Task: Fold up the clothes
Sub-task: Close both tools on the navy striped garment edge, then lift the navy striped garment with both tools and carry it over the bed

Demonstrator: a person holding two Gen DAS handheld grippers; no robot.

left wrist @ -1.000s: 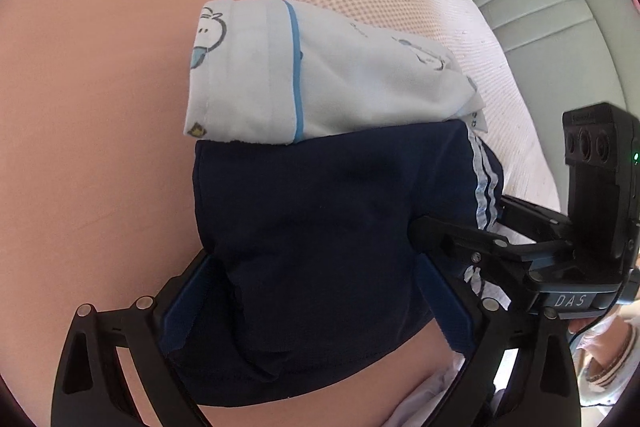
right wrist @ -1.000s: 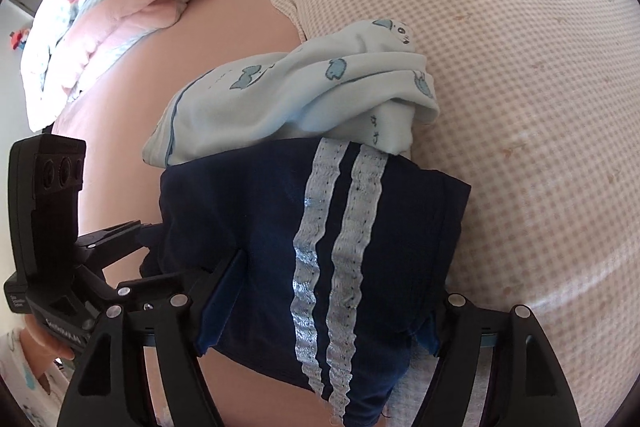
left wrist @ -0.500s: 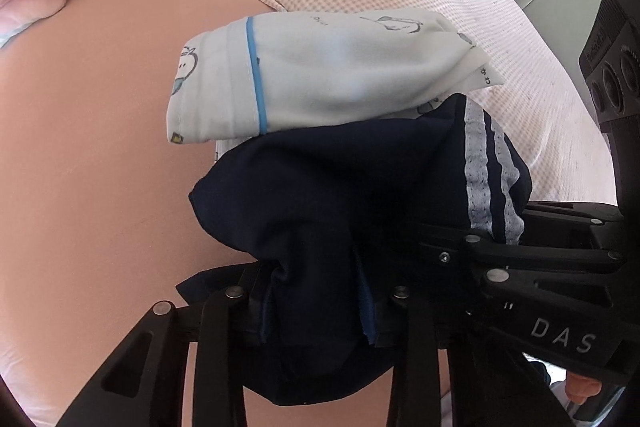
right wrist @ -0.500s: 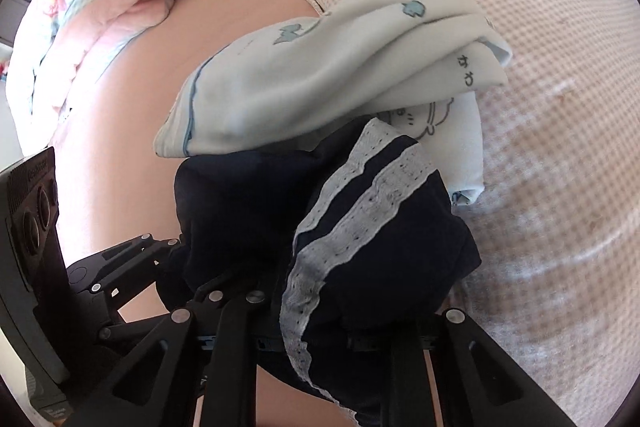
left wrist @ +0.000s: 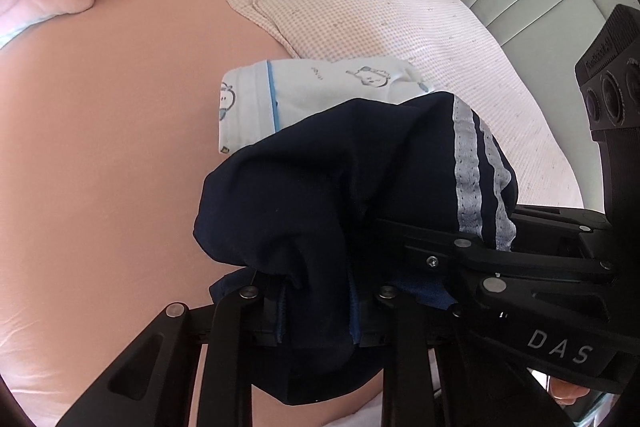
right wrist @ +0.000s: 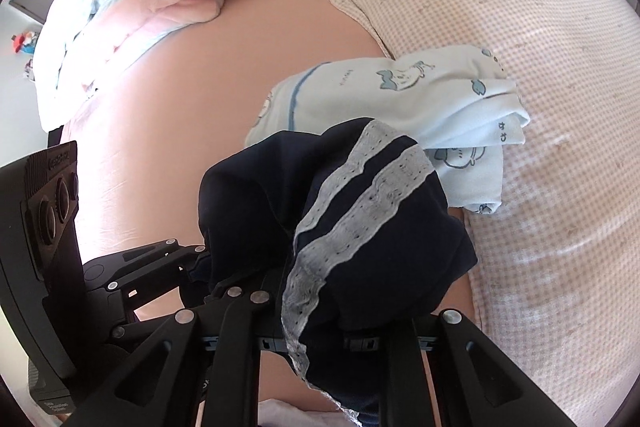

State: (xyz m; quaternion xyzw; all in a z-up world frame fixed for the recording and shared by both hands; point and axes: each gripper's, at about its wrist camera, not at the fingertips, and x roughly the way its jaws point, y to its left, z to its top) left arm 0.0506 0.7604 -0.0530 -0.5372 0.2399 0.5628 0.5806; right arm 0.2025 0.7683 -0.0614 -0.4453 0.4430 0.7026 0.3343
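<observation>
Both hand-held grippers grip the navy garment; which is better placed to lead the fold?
Right, probably: the right hand-held gripper pinches the navy garment at its striped edge, beside the folded light-blue garment.

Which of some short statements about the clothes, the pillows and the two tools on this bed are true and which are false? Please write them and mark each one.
1. Both tools grip the dark navy garment. True: left tool, right tool.
2. The navy garment carries two pale lace stripes. True.
3. The light blue printed garment is held by the right tool. False: it lies on the bed, no tool on it.
4. The bed sheet is green. False: it is pink.
5. Two checked pillows lie beyond the clothes. True.
</observation>
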